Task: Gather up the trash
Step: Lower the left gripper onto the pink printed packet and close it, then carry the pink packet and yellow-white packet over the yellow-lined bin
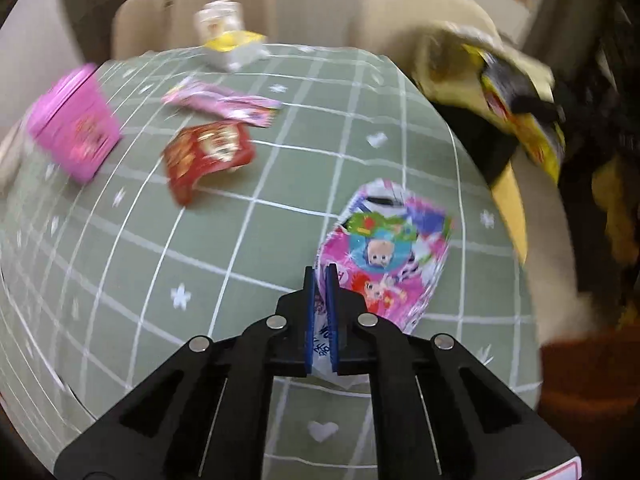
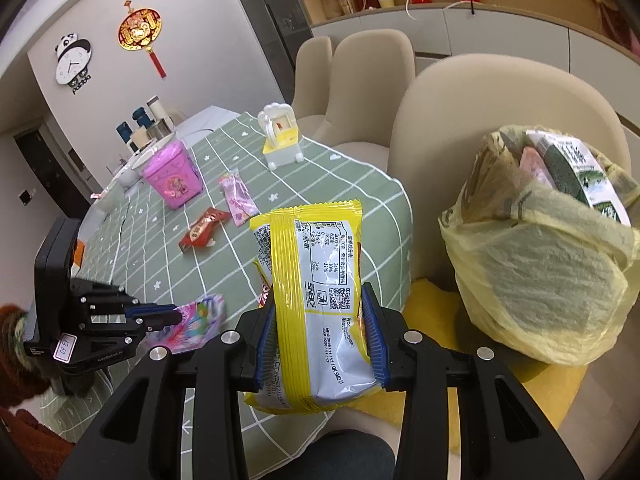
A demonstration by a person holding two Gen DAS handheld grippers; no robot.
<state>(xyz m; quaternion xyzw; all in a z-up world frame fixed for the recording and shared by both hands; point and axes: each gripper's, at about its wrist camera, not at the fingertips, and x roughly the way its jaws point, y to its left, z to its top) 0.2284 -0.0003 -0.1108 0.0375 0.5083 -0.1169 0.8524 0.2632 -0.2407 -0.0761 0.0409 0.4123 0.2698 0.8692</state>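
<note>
Your left jaws (image 1: 320,276) are clamped on the pink cartoon wrapper (image 1: 386,256) at the surface's (image 1: 240,240) near edge; your right jaws (image 2: 320,312) grip the yellow snack packet (image 2: 316,276). You're mid-pickup: next carry both to the yellow trash bag (image 2: 548,264) at 3 o'clock.

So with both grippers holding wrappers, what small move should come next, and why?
Probably carry the yellow snack packet, clamped in the right gripper, over to the open yellow trash bag on the chair beside it. The left gripper has only just pinched the pink cartoon wrapper on the table.
</note>
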